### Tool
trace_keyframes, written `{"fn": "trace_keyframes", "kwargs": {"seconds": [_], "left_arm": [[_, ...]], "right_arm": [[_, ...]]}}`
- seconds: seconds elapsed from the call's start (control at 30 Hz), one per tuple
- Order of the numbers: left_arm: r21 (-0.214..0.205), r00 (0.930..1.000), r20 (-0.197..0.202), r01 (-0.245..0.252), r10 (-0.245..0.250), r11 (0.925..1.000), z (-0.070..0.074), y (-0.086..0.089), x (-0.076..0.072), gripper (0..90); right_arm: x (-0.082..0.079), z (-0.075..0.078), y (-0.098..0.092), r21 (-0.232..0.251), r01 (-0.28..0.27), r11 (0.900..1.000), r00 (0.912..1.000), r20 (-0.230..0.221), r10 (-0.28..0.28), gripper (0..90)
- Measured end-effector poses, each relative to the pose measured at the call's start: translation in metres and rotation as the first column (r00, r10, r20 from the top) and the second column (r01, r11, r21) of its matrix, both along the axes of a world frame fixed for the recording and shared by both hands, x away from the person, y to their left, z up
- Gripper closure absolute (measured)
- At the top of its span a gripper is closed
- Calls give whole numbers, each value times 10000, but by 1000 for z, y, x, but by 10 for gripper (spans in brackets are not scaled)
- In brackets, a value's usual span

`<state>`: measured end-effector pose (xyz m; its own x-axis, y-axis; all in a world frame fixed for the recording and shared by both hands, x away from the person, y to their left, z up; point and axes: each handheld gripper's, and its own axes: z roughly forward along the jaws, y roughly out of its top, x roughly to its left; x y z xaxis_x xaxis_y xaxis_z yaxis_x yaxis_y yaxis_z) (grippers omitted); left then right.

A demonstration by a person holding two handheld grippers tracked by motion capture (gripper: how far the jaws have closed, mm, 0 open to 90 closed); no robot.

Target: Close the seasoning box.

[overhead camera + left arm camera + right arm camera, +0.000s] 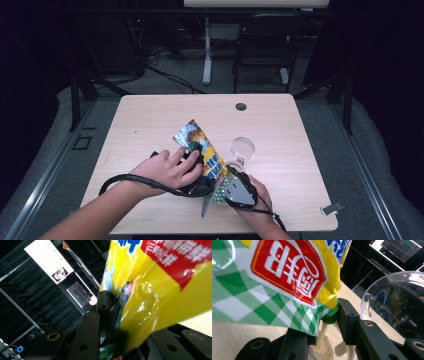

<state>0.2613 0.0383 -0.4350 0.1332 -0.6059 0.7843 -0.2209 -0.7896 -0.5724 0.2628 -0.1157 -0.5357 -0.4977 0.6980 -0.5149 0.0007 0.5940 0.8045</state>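
A yellow foil pouch [200,142] with red, blue and green print is held up off the wooden table [150,125] between both grippers. My left gripper [196,167], under the left hand, is shut on the pouch's [150,302] middle, with one black finger [102,305] pressed against the foil. My right gripper [227,182] is shut on the pouch's [287,277] lower corner, its right finger [347,322] against a green spout [329,315]. A pale stream of powder [324,345] lies below the spout in a clear vessel.
A clear glass bowl [242,148] stands just right of the pouch and close to my right gripper [322,320]. A cable hole [241,106] sits near the table's far edge, a metal clip [331,208] at its near right corner. A chair [267,35] stands beyond.
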Motion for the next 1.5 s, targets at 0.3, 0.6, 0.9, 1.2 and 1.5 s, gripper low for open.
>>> {"fn": "trace_keyframes", "kwargs": {"seconds": [0.3, 0.6, 0.9, 1.2, 1.5], "left_arm": [[45, 10000, 30, -17, 16, 10000, 1, 0, -1, 792], [59, 10000, 52, 5, -5, 10000, 2, -1, -1, 791], [65, 10000, 37, -3, 3, 10000, 3, -1, -1, 792], [156, 10000, 86, -19, 17, 9999, 3, -2, -1, 792], [143, 10000, 48, -85, 85, 9999, 3, -2, -2, 791]], "right_arm": [[0, 1, 0, 50, -8, 10000, 10000, 7, 8, 706], [0, 1, -1, 71, 0, 10000, 10000, 11, 0, 706], [-1, 1, 0, 115, -33, 9999, 10000, 14, 33, 706], [-1, 1, -1, 144, -32, 9999, 10000, 0, 32, 706], [-1, 2, -1, 151, -35, 9999, 10000, 8, 34, 706]]}}
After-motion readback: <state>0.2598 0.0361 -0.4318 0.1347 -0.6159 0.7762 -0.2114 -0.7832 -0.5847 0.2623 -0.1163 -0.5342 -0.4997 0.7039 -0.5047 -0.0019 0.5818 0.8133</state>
